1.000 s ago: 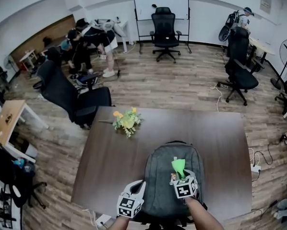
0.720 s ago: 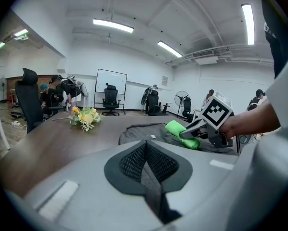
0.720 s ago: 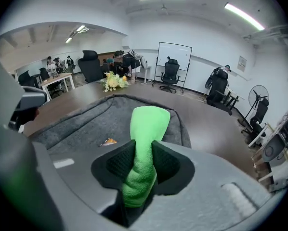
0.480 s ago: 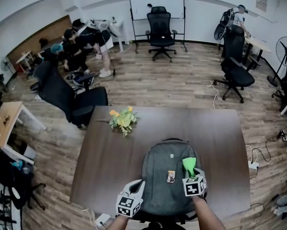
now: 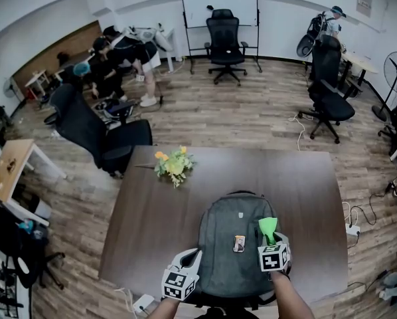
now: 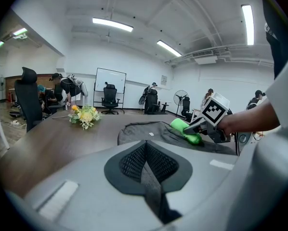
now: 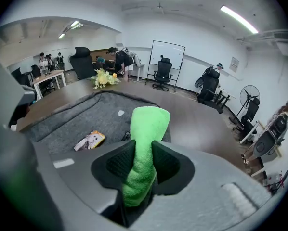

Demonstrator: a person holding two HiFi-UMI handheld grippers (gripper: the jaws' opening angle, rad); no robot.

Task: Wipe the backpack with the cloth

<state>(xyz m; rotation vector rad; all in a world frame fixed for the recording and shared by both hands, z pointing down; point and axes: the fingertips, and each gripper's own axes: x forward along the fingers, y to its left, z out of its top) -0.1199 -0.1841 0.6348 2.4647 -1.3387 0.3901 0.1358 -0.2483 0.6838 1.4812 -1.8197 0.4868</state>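
The dark brown worktop (image 5: 152, 224) carried a grey backpack (image 5: 225, 261) lying flat at its near edge. A bunch of yellow flowers (image 5: 174, 166) lay well apart from it, toward the far left. The right gripper (image 5: 269, 239) was over the backpack's right side, its fingers clamped on a rolled green cloth (image 5: 267, 226). The cloth's free end stuck out past them and seemed to rest on the fabric. The left gripper (image 5: 190, 256) sat by the backpack's near left corner, fingers pressed together with nothing between them. A small orange-and-white tag (image 5: 239, 243) lay on the backpack just left of the cloth.
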